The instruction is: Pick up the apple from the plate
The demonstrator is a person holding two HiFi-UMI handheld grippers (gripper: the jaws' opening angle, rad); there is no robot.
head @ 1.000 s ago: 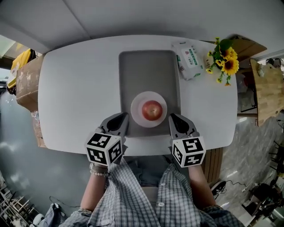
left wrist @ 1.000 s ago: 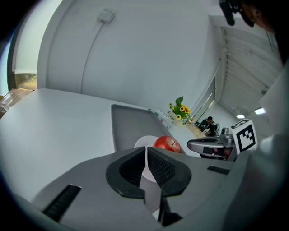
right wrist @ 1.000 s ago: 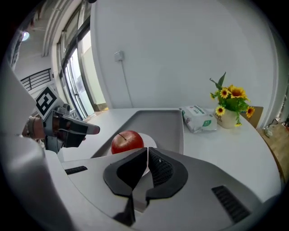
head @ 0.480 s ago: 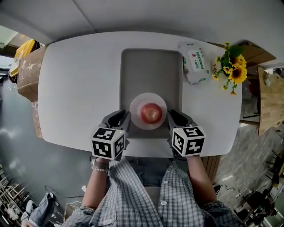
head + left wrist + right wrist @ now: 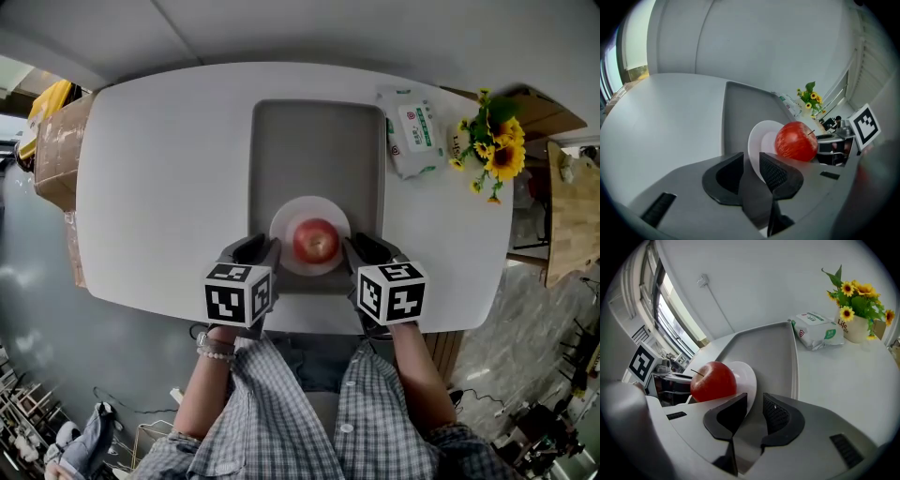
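Grey and narrowly parted, the jaws of the left gripper (image 5: 251, 251) are held at the near left edge of the white plate (image 5: 281, 217). In the left gripper view the plate's rim is seen in line with the slim gap, and nothing is clamped. Just to the right, the red apple (image 5: 316, 241) is seated at the middle of the plate, stem uppermost. The plate itself is set at the near end of a grey tray (image 5: 319, 141) on the white table (image 5: 159, 178). Further right, the right gripper (image 5: 367, 251) is placed at the plate's near right edge, its jaws likewise a little apart and empty. At the far right, a pack of wipes (image 5: 412, 131) and a pot of sunflowers (image 5: 495, 141) are set well apart from the plate.

The apple is judged to be firm, smooth-skinned and fairly weighty, so it may be expected to roll or slip if pinched high. It is best taken across its widest band, with the jaws first opened much wider. Bruising could be caused by too hard a squeeze.
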